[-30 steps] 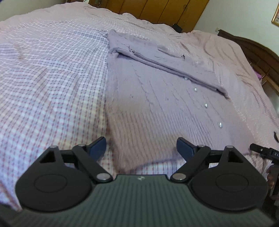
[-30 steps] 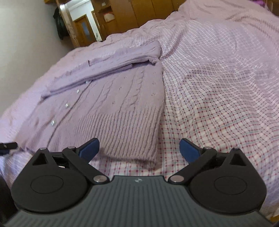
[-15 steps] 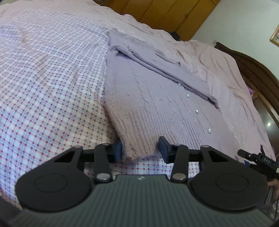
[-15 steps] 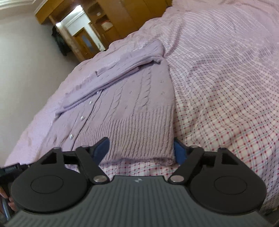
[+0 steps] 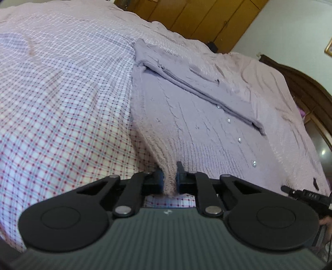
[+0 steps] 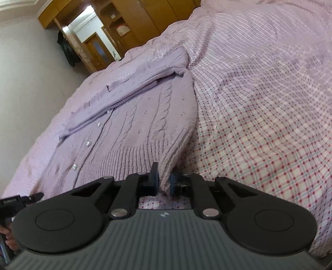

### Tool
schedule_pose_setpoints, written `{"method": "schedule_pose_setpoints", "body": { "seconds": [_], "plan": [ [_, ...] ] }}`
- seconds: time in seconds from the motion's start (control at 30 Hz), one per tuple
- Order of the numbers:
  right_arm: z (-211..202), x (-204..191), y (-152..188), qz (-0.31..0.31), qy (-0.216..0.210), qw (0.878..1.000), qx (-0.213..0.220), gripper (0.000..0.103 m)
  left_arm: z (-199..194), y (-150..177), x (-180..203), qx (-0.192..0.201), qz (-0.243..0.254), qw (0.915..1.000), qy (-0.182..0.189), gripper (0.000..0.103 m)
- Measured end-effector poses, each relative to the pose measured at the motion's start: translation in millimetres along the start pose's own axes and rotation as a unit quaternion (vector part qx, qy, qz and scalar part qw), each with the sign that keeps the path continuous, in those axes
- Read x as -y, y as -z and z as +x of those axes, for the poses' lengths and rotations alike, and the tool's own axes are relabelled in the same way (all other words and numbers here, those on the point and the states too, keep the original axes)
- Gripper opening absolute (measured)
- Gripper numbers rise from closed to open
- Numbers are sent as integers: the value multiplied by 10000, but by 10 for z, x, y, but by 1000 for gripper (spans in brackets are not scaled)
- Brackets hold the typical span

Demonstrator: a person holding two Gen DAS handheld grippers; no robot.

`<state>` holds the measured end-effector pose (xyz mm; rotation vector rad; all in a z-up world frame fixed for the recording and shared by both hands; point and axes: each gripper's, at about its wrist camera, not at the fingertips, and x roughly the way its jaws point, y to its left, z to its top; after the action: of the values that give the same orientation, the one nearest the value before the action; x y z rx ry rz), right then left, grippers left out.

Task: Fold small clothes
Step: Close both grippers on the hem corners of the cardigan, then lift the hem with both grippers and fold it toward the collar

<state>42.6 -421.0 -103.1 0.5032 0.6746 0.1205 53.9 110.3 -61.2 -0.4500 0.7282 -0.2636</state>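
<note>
A lilac cable-knit cardigan (image 5: 197, 124) (image 6: 134, 124) with small shiny buttons lies flat on the bed, its sleeves folded across the upper part. My left gripper (image 5: 169, 178) is closing its jaws on the ribbed bottom hem at the cardigan's left corner, and the fabric is pinched between the pads and bunched up. My right gripper (image 6: 164, 180) is closing its jaws on the hem's right corner, which stands up in a pinched ridge between its pads.
A checked pink bedsheet (image 5: 62, 103) (image 6: 259, 103) covers the bed around the cardigan. Wooden wardrobes (image 5: 207, 18) stand beyond the bed and a dark headboard (image 5: 307, 89) at its right. A doorway (image 6: 93, 41) shows at the far left.
Both grippers went from wide open to shut on the hem corners, and the hem now bunches up between the pads. Both cameras rolled slightly.
</note>
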Motion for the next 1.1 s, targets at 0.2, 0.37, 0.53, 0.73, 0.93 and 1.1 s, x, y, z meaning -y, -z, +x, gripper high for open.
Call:
{"method": "schedule_pose_setpoints", "body": {
  "seconds": [0.2, 0.37, 0.53, 0.73, 0.93, 1.1],
  "plan": [
    [-24, -35, -27, -100, 76, 9999, 4, 8, -18, 0, 11, 33, 26, 10000, 0, 13],
    [-46, -65, -36, -118, 94, 9999, 35, 8, -26, 13, 19, 40, 58, 10000, -9, 13],
    [-101, -47, -98, 54, -66, 9999, 113, 8, -76, -6, 28, 171, 15, 9999, 2, 12],
    [-223, -170, -397, 222, -510, 9977, 374, 8, -214, -268, 184, 490, -7, 9987, 171, 12],
    [-139, -470, -861, 5, -777, 9953, 578, 8, -176, -676, 295, 747, -113, 9958, 518, 12],
    [45, -668, -1282, -30, -918, 9925, 810, 8, -94, -1054, 360, 982, -169, 9929, 654, 12]
  ]
}}
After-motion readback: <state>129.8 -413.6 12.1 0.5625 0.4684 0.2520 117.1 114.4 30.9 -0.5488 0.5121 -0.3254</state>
